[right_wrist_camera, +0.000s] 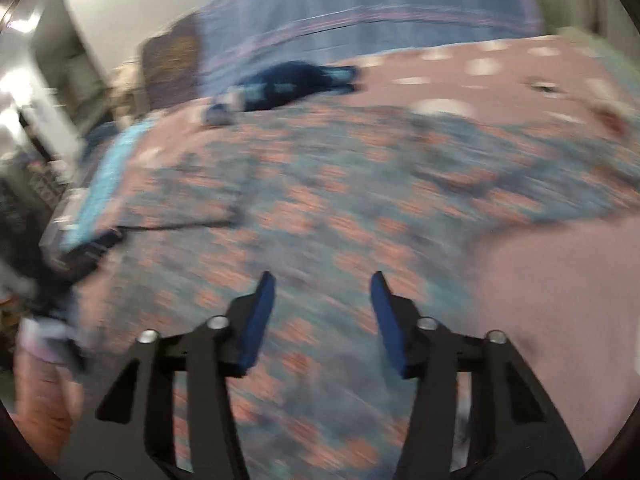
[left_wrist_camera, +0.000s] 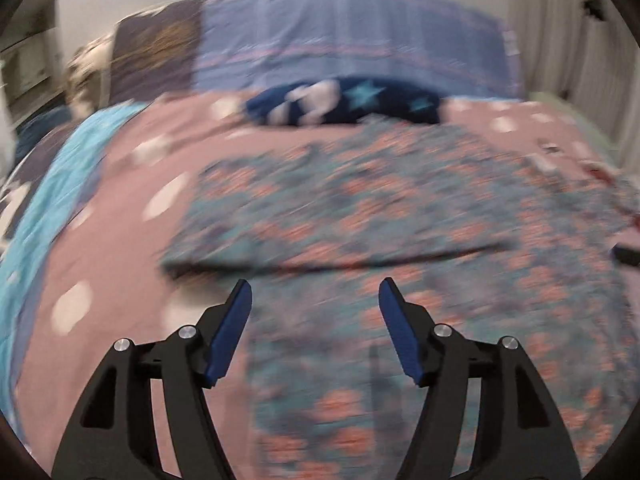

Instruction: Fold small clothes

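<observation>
A bed fills both views, its pink bedspread [left_wrist_camera: 120, 208] dotted with pale spots. At twelve o'clock stands a blue striped pillow [left_wrist_camera: 352, 40], and just below it lies a dark navy cloth with light stars [left_wrist_camera: 360, 104], apart from the work.

The task's thing, a floral garment [left_wrist_camera: 380, 216] in teal with orange-pink blossoms, lies spread over the middle of the bedspread, running from centre down to six o'clock in the left wrist view. A dark fold line or hem crosses it from nine towards three o'clock, just ahead of the fingertips. In the right wrist view the same floral garment [right_wrist_camera: 320, 208] covers the centre, with bare bedspread at four o'clock. It looks thin, light and limp, likely to sag and slip when lifted, so a pinch on a hem or corner, both layers together, should hold best. Blur hides the finer detail.

The left gripper [left_wrist_camera: 315, 290] points forward and downward over the cloth, jaws spread wide, nothing between them. The right gripper [right_wrist_camera: 322, 282] is angled the same way, jaws parted somewhat narrower and empty. A hand [right_wrist_camera: 44, 392] shows blurred at eight o'clock.
</observation>
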